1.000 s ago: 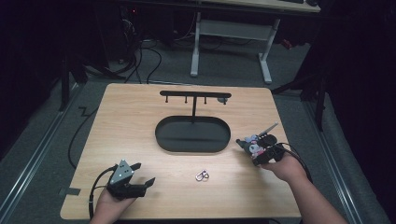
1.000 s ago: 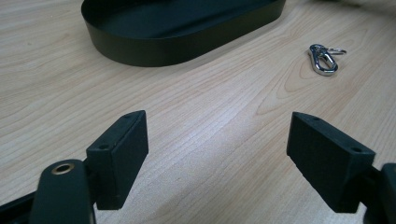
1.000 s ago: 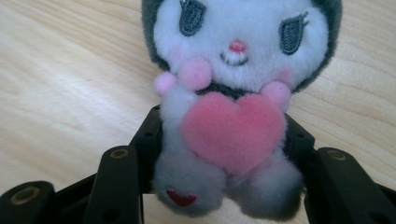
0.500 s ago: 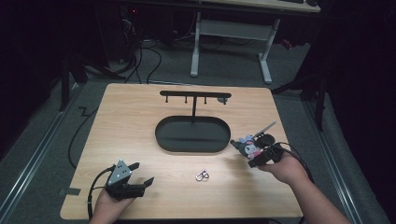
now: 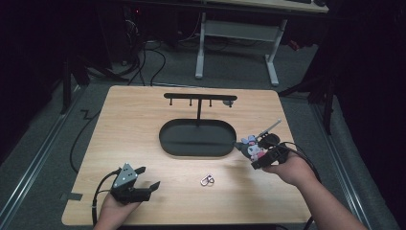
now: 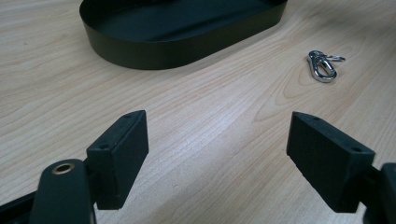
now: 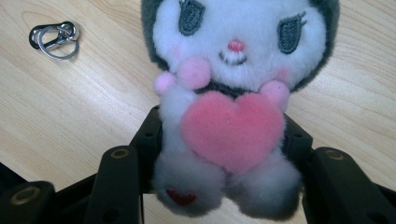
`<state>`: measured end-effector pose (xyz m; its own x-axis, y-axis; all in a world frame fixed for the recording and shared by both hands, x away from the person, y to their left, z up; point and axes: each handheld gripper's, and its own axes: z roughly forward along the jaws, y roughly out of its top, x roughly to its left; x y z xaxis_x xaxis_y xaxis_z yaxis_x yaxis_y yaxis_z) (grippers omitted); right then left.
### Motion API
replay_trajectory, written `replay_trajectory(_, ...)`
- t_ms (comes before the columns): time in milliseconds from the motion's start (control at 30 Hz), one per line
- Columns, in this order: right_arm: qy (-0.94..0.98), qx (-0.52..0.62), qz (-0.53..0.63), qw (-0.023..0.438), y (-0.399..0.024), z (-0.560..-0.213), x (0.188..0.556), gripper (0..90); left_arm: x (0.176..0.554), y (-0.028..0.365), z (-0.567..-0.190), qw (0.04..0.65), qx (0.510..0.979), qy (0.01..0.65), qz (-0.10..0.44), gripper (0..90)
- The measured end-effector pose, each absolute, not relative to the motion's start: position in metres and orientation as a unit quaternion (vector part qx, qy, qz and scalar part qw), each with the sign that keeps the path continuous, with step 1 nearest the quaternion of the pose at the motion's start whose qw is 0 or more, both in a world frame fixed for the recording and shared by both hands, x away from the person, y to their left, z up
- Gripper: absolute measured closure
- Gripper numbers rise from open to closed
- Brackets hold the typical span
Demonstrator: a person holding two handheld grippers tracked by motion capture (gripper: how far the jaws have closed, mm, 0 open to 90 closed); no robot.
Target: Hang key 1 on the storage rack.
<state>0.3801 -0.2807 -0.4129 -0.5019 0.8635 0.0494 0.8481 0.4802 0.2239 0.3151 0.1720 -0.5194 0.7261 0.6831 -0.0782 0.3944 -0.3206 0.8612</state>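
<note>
Right claw [image 5: 253,152] shifted toward tray end and risen slightly off desk [image 5: 143,124]; left claw [image 5: 143,184] unmoved, jaws apart, nothing between. Right claw clamped on plush toy [image 7: 233,107]: soft fuzzy body, dark hood, pink felt heart, held above desk near stand. Metal clasp [image 5: 207,180] lies loose on wood grain, shiny, unhandled. Beyond: matte black oval tray [image 5: 197,138], post, hook bar [image 5: 200,97]. Judgement: toy picked up; hanging on hooks probably left.
</note>
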Motion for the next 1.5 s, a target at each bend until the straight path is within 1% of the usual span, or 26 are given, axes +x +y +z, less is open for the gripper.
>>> replay_trajectory(267, 0.861, 0.495, 0.115, 0.038, -0.279, -0.412, 0.379, 48.8, 0.316, 0.171, -0.517, 0.486, 0.793, 0.335, 0.151, 21.4)
replay_trajectory(533, 0.856, 0.501, 0.124, 0.036, -0.277, -0.399, 0.383, 48.8, 0.318, 0.168, -0.517, 0.483, 0.798, 0.328, 0.15, 21.4)
replay_trajectory(733, 0.858, 0.496, 0.126, 0.044, -0.275, -0.388, 0.391, 48.8, 0.316, 0.167, -0.518, 0.478, 0.804, 0.319, 0.151, 21.4)
replay_trajectory(1067, 0.856, 0.497, 0.132, 0.049, -0.27, -0.373, 0.401, 48.7, 0.311, 0.184, -0.517, 0.48, 0.793, 0.338, 0.16, 20.5)
replay_trajectory(1500, 0.862, 0.484, 0.144, 0.051, -0.264, -0.359, 0.415, 48.8, 0.3, 0.2, -0.519, 0.467, 0.789, 0.359, 0.175, 20.5)
